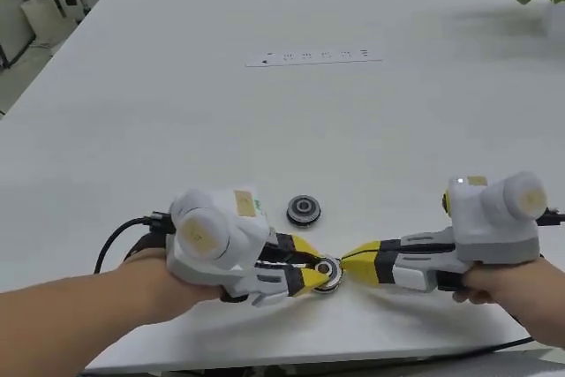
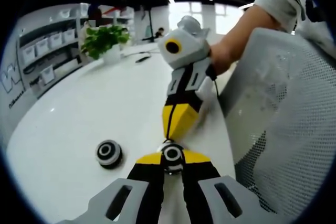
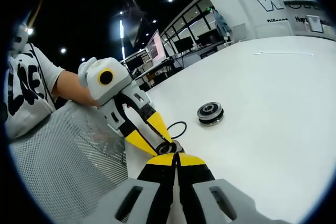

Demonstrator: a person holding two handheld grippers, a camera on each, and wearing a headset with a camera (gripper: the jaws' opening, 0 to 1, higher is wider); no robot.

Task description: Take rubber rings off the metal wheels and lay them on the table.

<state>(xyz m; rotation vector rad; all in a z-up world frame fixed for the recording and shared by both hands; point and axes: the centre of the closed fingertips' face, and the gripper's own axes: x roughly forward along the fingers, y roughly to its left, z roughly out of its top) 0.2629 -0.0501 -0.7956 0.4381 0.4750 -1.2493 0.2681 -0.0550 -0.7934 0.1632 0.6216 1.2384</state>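
Item 1 – left gripper: mine, in my left hand, low over the near edge of the table. Jaws drawn in and clamped on the held wheel, 1 yellow tip on each side of it, as the left gripper view shows.

Item 2 – right gripper: mine, in my right hand, facing the left one nose to nose. Jaws narrow, almost no gap between them, tips touching the rim of the held wheel. I cannot tell whether the ring's edge is pinched between them.

Item 3 – held wheel: small, metal centre, dark outer band; it sits between the 2 grippers just above the table.

Item 4 – second wheel: lying flat on the table just beyond the grippers, apart from both, with its rubber ring on by the look of it.

Step in hand, as I judge it: stripping the ring from wheel 1 of 2. No loose ring lies on the table, so the task looks to be at an early stage.

Next move calls for: the left clamp steady, the right tips biting under the band's edge, then a peel away from the wheel. The ring then goes down on bare table.
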